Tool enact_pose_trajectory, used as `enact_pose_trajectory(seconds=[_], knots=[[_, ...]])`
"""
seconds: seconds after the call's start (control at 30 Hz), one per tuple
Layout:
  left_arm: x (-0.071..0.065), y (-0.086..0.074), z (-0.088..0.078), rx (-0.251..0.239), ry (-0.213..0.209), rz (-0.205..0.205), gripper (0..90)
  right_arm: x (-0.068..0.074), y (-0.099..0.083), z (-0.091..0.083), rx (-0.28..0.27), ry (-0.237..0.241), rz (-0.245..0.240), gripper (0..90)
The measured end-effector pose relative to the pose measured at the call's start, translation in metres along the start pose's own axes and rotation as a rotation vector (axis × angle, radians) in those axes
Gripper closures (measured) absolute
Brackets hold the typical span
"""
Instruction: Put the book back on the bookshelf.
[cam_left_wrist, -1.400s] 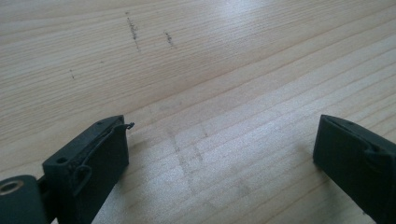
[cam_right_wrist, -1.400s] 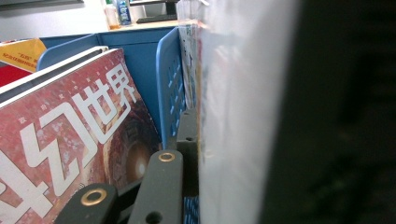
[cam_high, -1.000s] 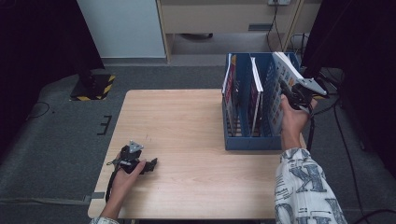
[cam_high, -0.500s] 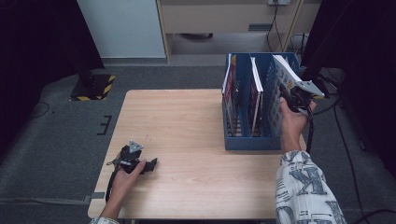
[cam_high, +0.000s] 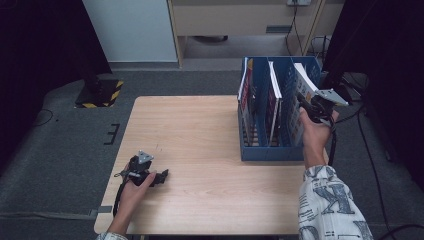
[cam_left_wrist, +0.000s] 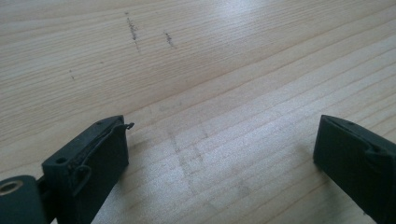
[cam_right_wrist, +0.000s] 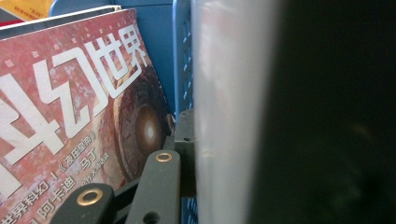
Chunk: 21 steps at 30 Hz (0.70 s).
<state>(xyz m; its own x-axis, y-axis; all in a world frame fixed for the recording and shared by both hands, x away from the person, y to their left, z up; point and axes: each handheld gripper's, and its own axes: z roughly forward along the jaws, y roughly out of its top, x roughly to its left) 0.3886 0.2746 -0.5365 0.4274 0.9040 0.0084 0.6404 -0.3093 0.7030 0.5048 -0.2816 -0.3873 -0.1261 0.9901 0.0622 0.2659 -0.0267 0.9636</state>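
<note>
Your right gripper seems clamped on the light, floppy magazine's top edge; grip near its spine, while the left gripper rests unclenched.

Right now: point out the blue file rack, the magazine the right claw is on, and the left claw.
blue file rack (cam_high: 272, 152), high view, front wall.
magazine (cam_high: 303, 80), high view, top edge.
left claw (cam_high: 163, 176), high view, jaw tips.

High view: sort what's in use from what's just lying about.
In use:
- right tongs, closed on the white-edged magazine
- blue file rack

Lying about:
- left tongs, open, resting on the table
- other magazines in the rack
</note>
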Motion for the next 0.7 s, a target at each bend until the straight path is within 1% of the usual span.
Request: enact_pose_trajectory(seconds=[0.07, 0.57, 0.67, 0.7], knots=[[0.0001, 0.0000, 0.0000, -0.001, 0.000, 0.001, 2.2, -0.0004, -0.0006, -0.0003, 0.008, 0.006, -0.009, 72.4], [0.0000, 0.0000, 0.0000, 0.000, 0.000, 0.000, 2.3, -0.0062, 0.0001, -0.0043, 0.001, 0.010, -0.005, 71.9], [0.0000, 0.0000, 0.0000, -0.001, 0.000, 0.000, 2.3, -0.0063, 0.0016, -0.0052, 0.003, 0.016, -0.015, 72.5], [0.0000, 0.0000, 0.0000, 0.000, 0.001, 0.001, 2.3, -0.0060, 0.0019, -0.0052, 0.002, 0.015, -0.026, 72.9]])
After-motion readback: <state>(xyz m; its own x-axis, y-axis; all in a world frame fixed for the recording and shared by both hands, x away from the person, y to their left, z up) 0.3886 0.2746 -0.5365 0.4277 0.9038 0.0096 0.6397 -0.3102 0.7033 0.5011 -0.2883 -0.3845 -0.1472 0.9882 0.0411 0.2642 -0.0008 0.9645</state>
